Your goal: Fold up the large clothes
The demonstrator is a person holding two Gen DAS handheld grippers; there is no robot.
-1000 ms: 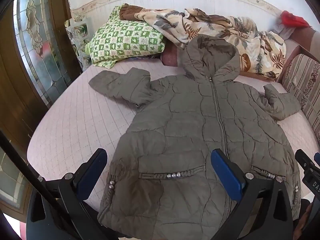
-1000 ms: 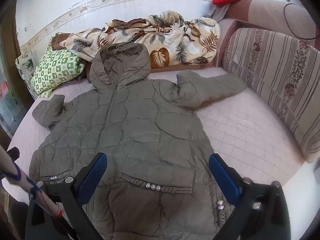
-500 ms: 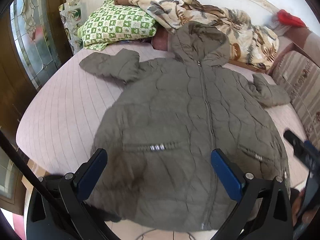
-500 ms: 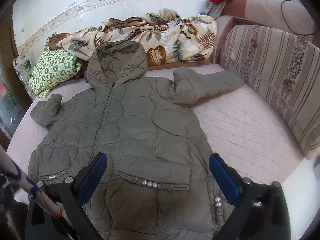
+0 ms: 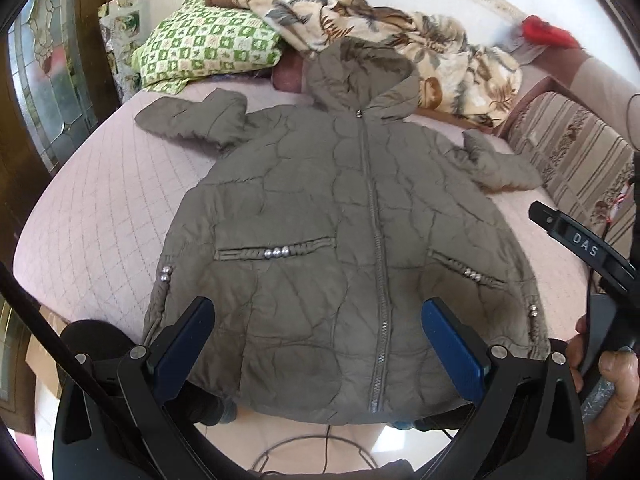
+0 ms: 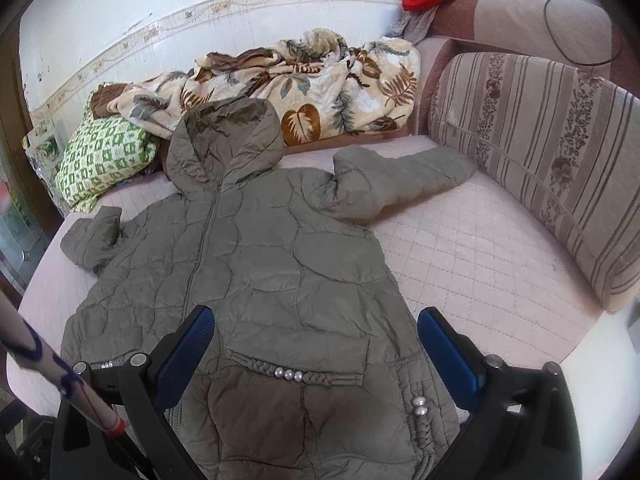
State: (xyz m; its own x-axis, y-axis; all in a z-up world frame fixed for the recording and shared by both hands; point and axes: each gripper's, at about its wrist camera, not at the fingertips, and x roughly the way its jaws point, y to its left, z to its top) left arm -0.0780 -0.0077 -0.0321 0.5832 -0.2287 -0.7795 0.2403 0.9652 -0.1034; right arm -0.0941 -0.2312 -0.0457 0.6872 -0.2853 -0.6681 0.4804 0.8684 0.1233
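An olive quilted hooded jacket [image 5: 344,216] [image 6: 256,276] lies flat, front up and zipped, on a pink quilted bed, sleeves spread to both sides. Its hem hangs at the bed's near edge. My left gripper [image 5: 318,334] hovers open above the hem, blue pads wide apart, nothing between them. My right gripper [image 6: 316,340] is open too, above the jacket's right pocket with its pearl beads [image 6: 288,375]. The right gripper's body [image 5: 580,240] shows at the right edge of the left wrist view, with a hand on it.
A green checked pillow [image 5: 204,52] and a leaf-print blanket [image 6: 304,84] lie at the bed's head. A striped cushion [image 6: 540,152] lines the right side. A glazed wooden door [image 5: 44,92] stands on the left. A cable lies on the floor [image 5: 312,448] below.
Both grippers have pulled back and risen from the jacket. The left wrist view now takes in the whole hem and the floor below. Both stay open.
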